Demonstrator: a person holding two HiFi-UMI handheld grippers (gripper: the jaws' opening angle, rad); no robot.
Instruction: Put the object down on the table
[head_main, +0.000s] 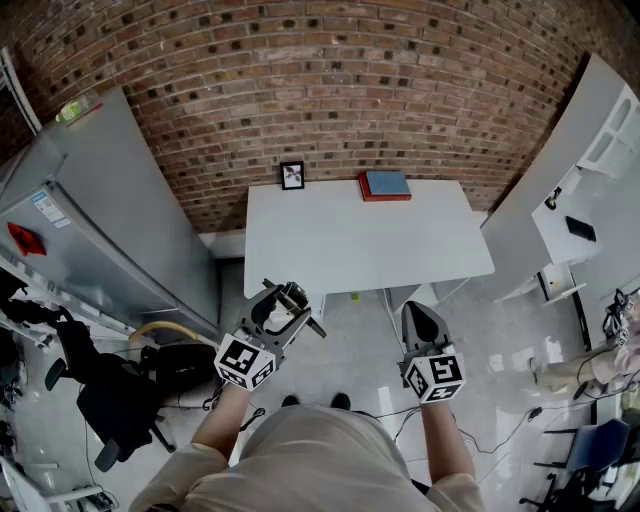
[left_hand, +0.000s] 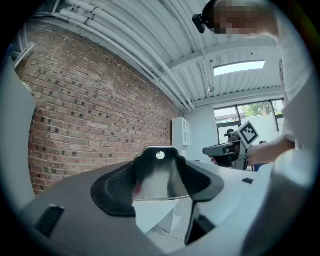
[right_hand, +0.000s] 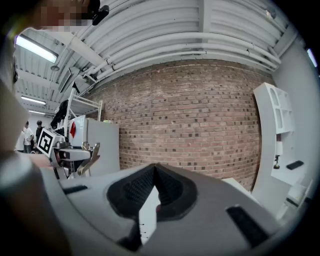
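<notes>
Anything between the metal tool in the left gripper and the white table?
Nothing visible. The metal tool in the left gripper faces the table's bare near side; the picture frame and books sit at its far edge.

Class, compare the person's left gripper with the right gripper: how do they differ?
The left gripper holds its fingers wide, clamped on a shiny metal object; the right gripper has its fingers closed together, empty. The left gripper angles rightward in the head view; the right gripper points straight at the white table. Both hover short of the table, over the floor.
</notes>
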